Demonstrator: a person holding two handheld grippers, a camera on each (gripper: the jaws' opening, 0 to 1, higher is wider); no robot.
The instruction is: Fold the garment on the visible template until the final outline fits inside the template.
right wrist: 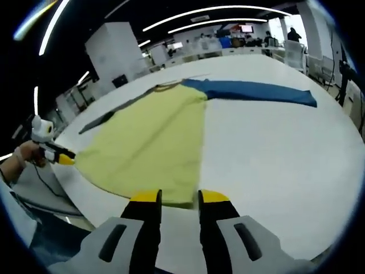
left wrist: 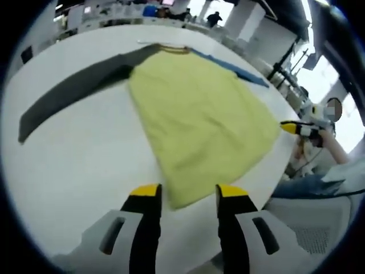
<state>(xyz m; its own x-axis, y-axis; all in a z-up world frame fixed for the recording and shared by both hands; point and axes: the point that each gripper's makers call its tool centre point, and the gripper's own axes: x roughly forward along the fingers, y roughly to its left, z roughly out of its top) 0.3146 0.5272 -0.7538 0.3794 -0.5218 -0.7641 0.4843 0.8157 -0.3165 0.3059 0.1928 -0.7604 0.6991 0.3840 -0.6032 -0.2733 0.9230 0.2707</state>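
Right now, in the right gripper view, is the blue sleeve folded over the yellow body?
No. The blue sleeve lies stretched out flat on the white table, extending away from the yellow body.

Bright, even light floods the white table (left wrist: 85,165) in my left gripper view, washing it nearly featureless; windows (left wrist: 348,123) beyond the table's far edge blow out to pure white. In my right gripper view, curved ceiling light strips (right wrist: 211,10) bend above the table (right wrist: 274,154), bowed by fisheye distortion. Shadows on the table are faint. Everything is slightly soft, blurrier past the table's edges.
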